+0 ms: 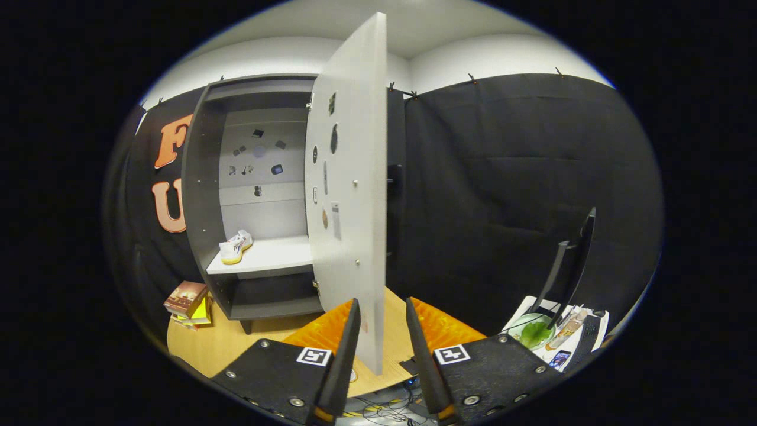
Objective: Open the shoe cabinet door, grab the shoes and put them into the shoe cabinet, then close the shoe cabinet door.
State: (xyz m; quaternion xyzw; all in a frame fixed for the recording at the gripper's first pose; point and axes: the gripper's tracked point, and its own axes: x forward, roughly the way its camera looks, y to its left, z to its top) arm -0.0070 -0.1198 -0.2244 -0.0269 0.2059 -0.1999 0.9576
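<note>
The dark grey shoe cabinet (198,195) stands on a wooden table with its pale door (346,195) swung wide, edge-on to me. A white shoe with a yellow sole (235,247) lies on the light shelf (278,254) inside, near the left wall. My gripper (381,303) is open, and the door's lower free edge stands between the fingers. The left finger is close to the door's face, while a small gap shows on the right side. Nothing else is held.
A stack of books (188,302) lies on the wooden table (225,349) left of the cabinet. To the right stand a dark monitor (571,260), a green bowl (532,334), a bottle (568,328) and a phone (559,358). Cables run below the table edge.
</note>
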